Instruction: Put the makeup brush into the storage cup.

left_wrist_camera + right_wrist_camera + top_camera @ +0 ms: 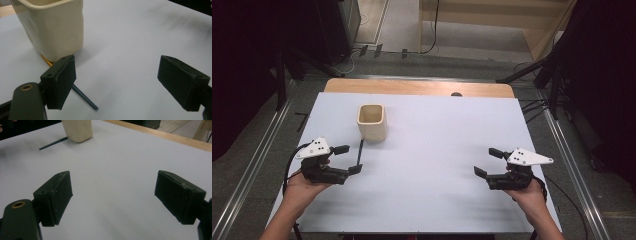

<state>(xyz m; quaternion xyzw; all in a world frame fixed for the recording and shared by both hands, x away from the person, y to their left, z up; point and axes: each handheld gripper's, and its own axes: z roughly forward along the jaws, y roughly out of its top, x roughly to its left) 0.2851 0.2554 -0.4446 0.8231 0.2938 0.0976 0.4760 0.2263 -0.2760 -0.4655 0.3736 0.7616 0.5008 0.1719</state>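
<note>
On the white table, a thin dark pencil lay against the cream cup, just beside the left tongs — both tongs, the right tongs included, stood apart, empty. A careless reach risked nudging the cup or rolling the pencil away.

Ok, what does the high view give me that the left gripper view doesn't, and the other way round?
High view: the person's left hand and right hand, the open right tool, the table's wooden far edge. Left gripper view: the dark stick's golden end at the cream cup's base. Both: cup, stick, open left tool, white tabletop.
</note>
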